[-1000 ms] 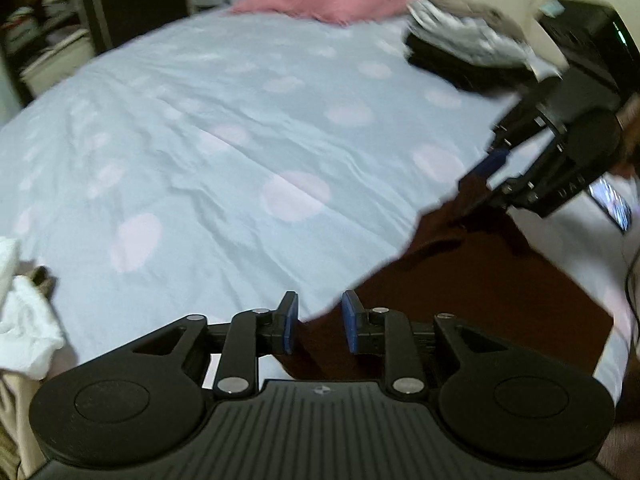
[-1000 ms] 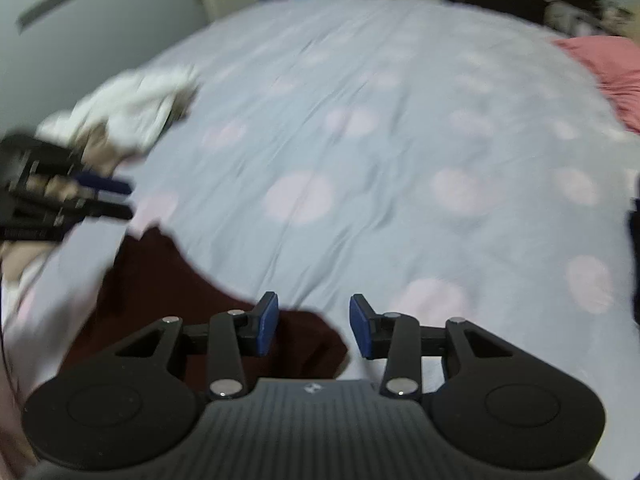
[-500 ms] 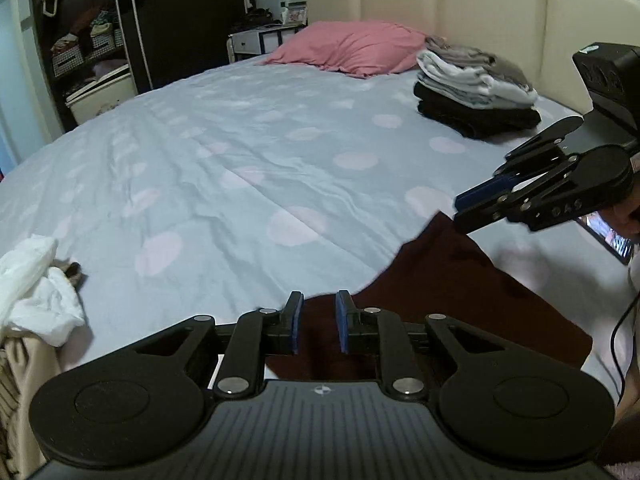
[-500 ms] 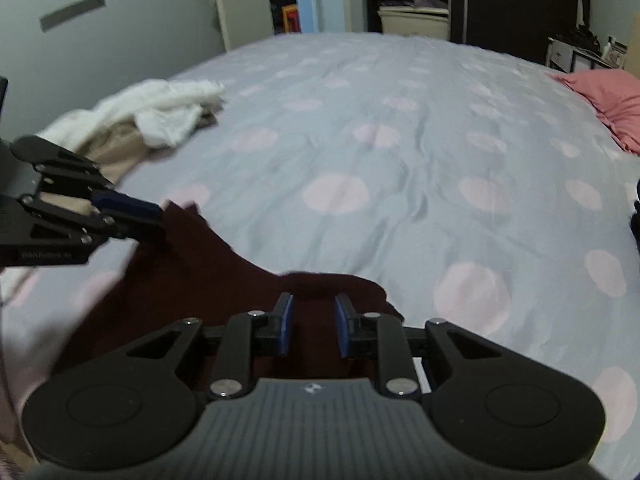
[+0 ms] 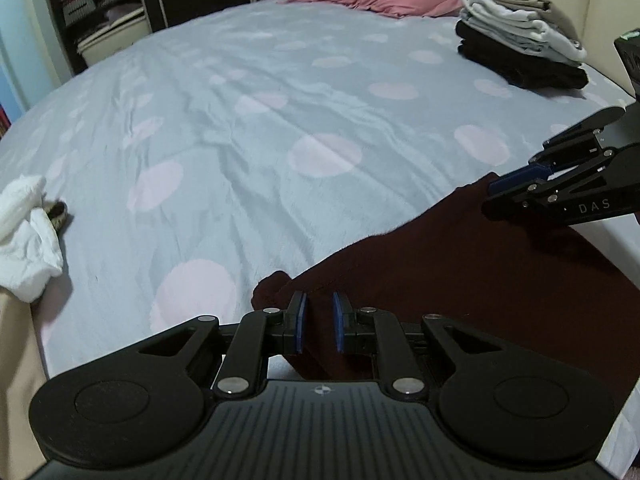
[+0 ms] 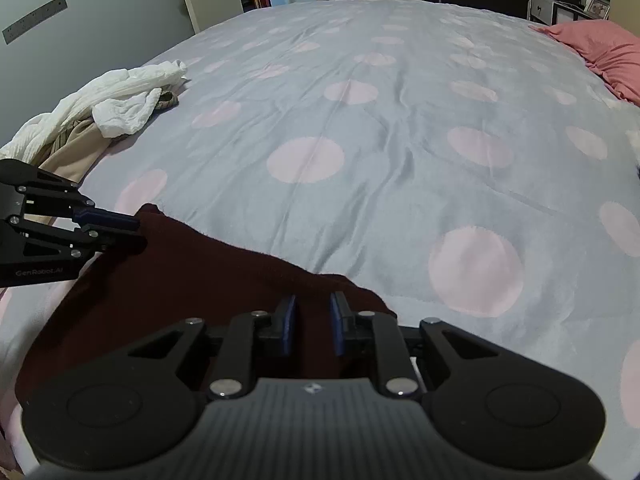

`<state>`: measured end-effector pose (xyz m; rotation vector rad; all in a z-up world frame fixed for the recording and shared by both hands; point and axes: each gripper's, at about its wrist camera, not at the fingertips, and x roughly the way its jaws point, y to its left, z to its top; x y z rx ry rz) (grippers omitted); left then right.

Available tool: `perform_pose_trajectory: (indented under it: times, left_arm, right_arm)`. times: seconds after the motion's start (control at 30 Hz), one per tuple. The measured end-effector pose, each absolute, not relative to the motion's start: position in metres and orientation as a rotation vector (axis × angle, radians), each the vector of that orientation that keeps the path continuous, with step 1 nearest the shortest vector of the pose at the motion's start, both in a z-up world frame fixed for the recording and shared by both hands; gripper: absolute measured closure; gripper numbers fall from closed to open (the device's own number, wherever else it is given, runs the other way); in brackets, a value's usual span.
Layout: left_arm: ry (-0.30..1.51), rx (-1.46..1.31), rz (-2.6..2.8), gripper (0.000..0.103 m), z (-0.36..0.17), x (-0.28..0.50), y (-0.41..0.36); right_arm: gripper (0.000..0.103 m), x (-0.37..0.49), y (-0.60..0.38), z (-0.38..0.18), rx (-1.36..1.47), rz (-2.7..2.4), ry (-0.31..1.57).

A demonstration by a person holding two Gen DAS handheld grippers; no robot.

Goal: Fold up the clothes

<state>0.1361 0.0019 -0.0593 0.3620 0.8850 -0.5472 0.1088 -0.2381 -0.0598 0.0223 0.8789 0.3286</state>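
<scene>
Left wrist: the left gripper (image 5: 318,322) pinches a corner of the maroon garment (image 5: 460,264), spread at the near edge of the spotted bedsheet (image 5: 260,120). Right wrist: the right gripper (image 6: 312,326) clamps the garment's other corner, jaws narrowly parted around cloth.

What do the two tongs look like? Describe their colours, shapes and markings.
Both are matte black. The left tongs have two blue-padded fingers on linkage arms with silver pivot pins, two round discs beside a ribbed housing, and "GenRobot.AI" printed on the side. The right tongs are built the same, with "DAS" lettering on the side. No cables or sleeves show.
</scene>
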Motion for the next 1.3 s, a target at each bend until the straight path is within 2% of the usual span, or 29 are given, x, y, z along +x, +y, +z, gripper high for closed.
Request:
perform_pose_trajectory:
  times: [0.07,0.13,0.17,0.2,0.37,0.57,0.73,0.87,1.03,1.3]
  left_arm:
    - [0.888,0.365,-0.538,0.091,-0.059,0.135,0.000]
    - [0.867,0.360,-0.545,0.091,-0.051,0.128,0.001]
    - [0.855,0.356,-0.549,0.091,-0.047,0.125,0.002]
    - [0.843,0.353,-0.553,0.091,-0.043,0.121,0.003]
    - [0.784,0.344,-0.612,0.091,-0.019,0.096,0.005]
    - [0.759,0.382,-0.727,0.091,-0.005,0.053,0.001]
    - [0.777,0.428,-0.819,0.091,-0.016,0.016,0.002]
    - [0.787,0.451,-0.860,0.091,-0.026,-0.005,0.005]
    - [0.844,0.462,-0.820,0.091,-0.046,-0.005,0.007]
    - [0.897,0.390,-0.808,0.091,-0.056,-0.002,0.018]
  right_arm:
    - [0.081,0.105,-0.240,-0.050,0.038,0.338,0.860]
    - [0.074,0.100,-0.243,-0.037,0.060,0.357,0.830]
    - [0.066,0.095,-0.245,-0.031,0.066,0.378,0.815]
    - [0.065,0.090,-0.246,-0.024,0.073,0.399,0.800]
    - [0.065,0.054,-0.241,-0.006,0.008,0.508,0.756]
    - [0.065,0.000,-0.230,-0.010,-0.086,0.605,0.717]
    - [0.066,-0.034,-0.223,-0.020,-0.192,0.653,0.678]
    - [0.067,-0.039,-0.221,-0.038,-0.229,0.641,0.726]
    - [0.067,-0.043,-0.225,-0.055,-0.232,0.639,0.743]
    - [0.067,-0.040,-0.235,-0.049,-0.167,0.643,0.731]
